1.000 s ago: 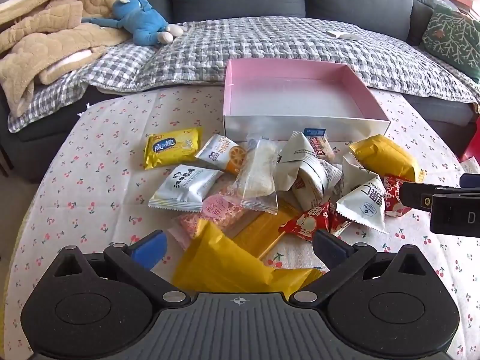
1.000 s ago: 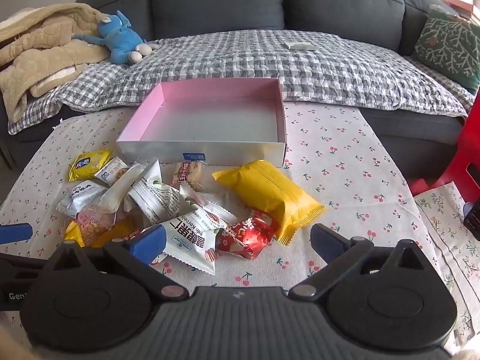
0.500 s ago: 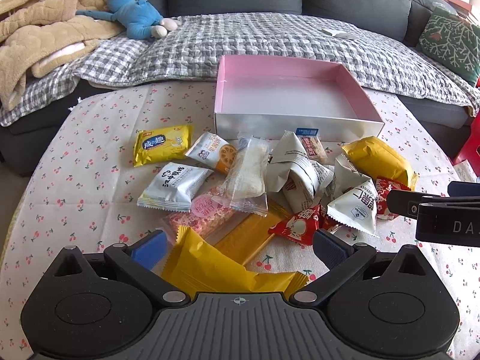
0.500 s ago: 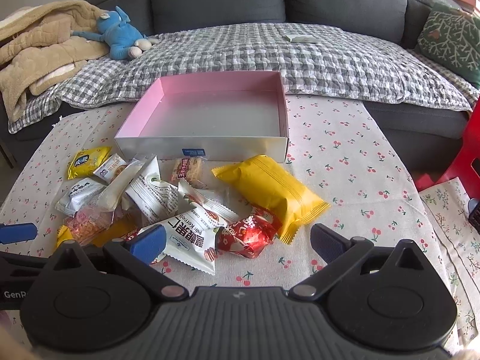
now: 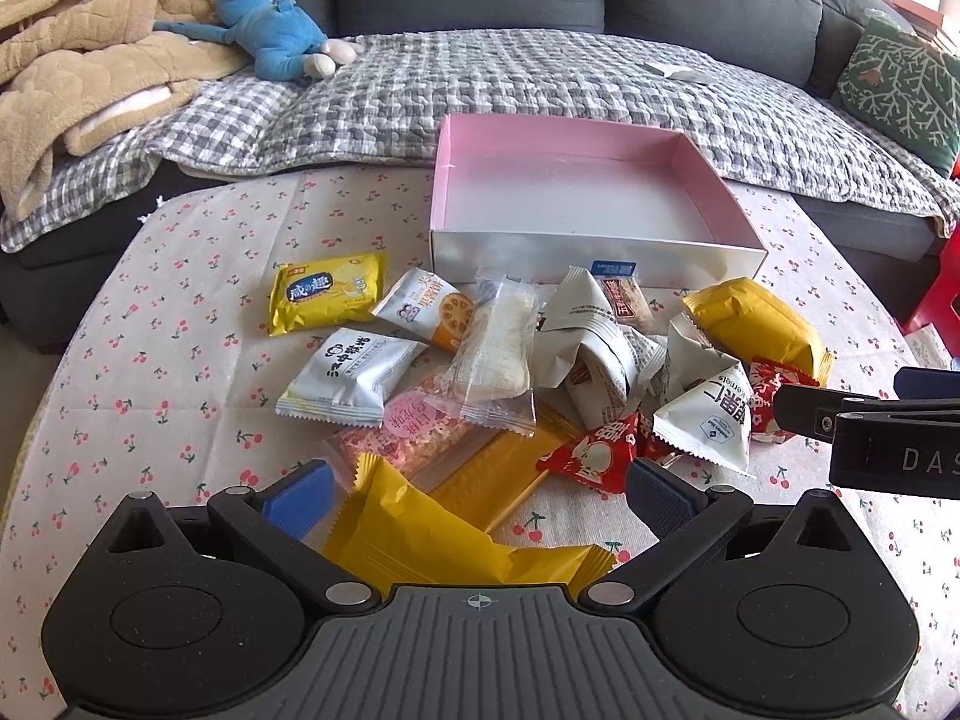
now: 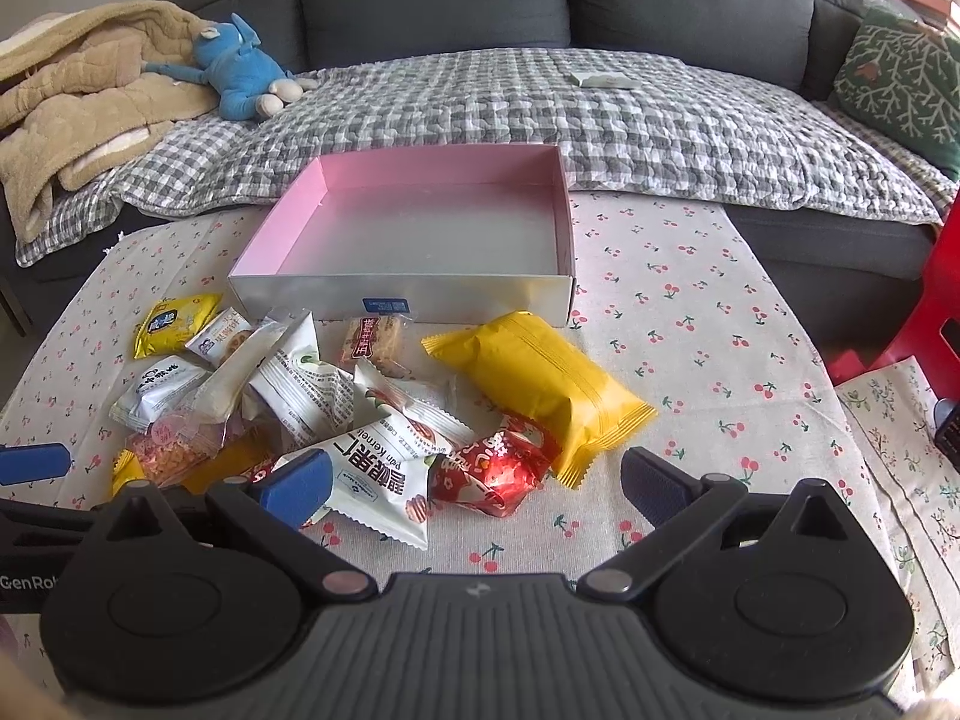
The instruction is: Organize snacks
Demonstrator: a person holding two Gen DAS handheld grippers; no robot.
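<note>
While the snacks (image 5: pixel 540 372) lie heaped on the worktop (image 5: pixel 150 372) before the pink box (image 5: pixel 576 204), one white packet (image 6: pixel 384 480) reads "Kernels". Left gripper (image 5: pixel 480 498) gapes wide around a yellow packet (image 5: pixel 444 540); right gripper (image 6: pixel 474 480) gapes wide, holding nothing. A sofa (image 6: pixel 540 90) stands behind.

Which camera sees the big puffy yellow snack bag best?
The right wrist view: the big yellow snack bag lies whole and near the middle, in front of the pink box. In the left wrist view it sits farther off at the right, partly hidden behind white packets.
</note>
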